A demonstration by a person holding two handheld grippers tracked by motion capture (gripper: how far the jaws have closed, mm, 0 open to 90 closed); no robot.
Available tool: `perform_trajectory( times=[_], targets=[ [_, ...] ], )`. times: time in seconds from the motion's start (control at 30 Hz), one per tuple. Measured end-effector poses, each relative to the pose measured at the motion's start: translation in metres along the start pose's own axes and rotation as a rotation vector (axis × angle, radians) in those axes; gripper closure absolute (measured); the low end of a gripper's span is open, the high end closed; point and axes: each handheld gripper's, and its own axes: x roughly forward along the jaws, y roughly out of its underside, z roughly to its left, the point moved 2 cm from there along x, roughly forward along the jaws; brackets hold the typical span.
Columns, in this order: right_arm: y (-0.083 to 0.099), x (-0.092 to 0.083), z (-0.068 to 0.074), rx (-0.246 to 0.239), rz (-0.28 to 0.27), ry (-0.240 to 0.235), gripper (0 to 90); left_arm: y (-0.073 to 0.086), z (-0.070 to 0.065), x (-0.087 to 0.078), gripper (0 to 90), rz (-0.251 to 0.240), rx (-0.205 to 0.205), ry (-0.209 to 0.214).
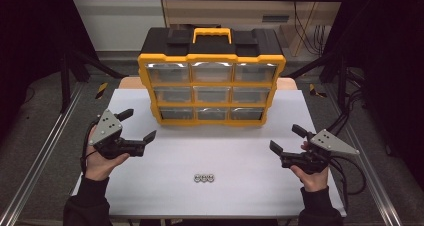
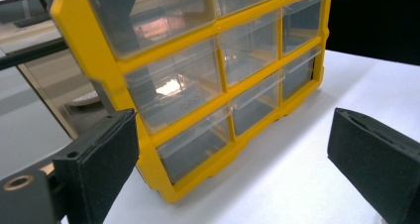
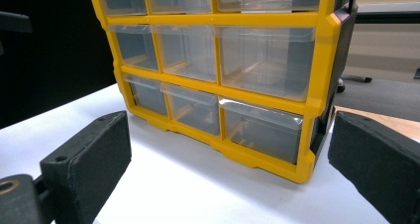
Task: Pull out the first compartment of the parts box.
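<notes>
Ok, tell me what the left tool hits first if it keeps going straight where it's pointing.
Probably the yellow drawer cabinet: the left tool, open and holding nothing, aims at its lower drawers near the left corner, with bare white table between. Depth is hard to judge.

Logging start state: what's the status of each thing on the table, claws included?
Drawer cabinet: upright, all nine clear drawers shut.
Three small metal rings: in a row on the table, touching, untouched by either claw.
Left claw: open, empty.
Right claw: open, empty.

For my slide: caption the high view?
Two open hand-held grippers flank small metal rings before a yellow drawer organizer.
</notes>
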Motion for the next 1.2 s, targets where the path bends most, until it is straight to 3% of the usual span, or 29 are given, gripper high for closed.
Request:
perform_trajectory(
  times=[0.27, 0.5, 0.9, 1.2],
  targets=[
    [-0.001, -0.001, -0.001, -0.002, -0.007, 0.005, 3.5, -0.018, -0.001, 0.005, 5.1, 0.028, 0.079, -0.01],
    [0.0, 0.0, -0.001, -0.005, -0.004, 0.008, 3.5, -0.03, 0.005, 0.013, 4.8, 0.093, 0.155, -0.029],
    [0.0, 0.0, -0.001, 0.0, -0.006, 0.01, 3.5, -0.053, 0.011, 0.021, 5.5, 0.105, 0.279, -0.056],
    [0.0, 0.0, -0.001, 0.0, -0.006, 0.01, 3.5, -0.066, 0.011, 0.033, 5.9, 0.136, 0.395, -0.063]
  ],
)
